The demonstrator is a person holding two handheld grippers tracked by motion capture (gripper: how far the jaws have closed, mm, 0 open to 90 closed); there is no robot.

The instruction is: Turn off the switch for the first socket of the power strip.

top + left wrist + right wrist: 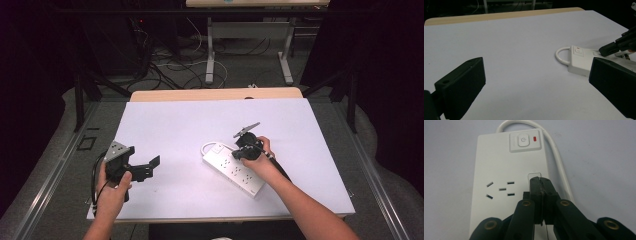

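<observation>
The right gripper (541, 181) has its jaws pressed together, tips resting on the top face of the white power strip (233, 170), just below the switch end and beside a small outlined rectangle (prob. a sliding cover or USB port, hard to tell). Nothing sits between the jaws as far as the right gripper view shows. The step in hand looks like poking or pressing at the strip w/ closed tips; the round power button (523, 140) w/ its red indicator (534, 138) lies a little further up, so the next move likely calls for a short slide toward that end and a straight push down, keeping the strip from skidding. The left gripper (145, 167) hovers over the desk (165, 125) well apart from the strip, jaws wide open, holding nothing. The strip lies flat, diagonal, right of centre on the white desk, its short cord (561, 55) looping out of the switch end; a multi-slot socket (500, 189) sits mid-body.
</observation>
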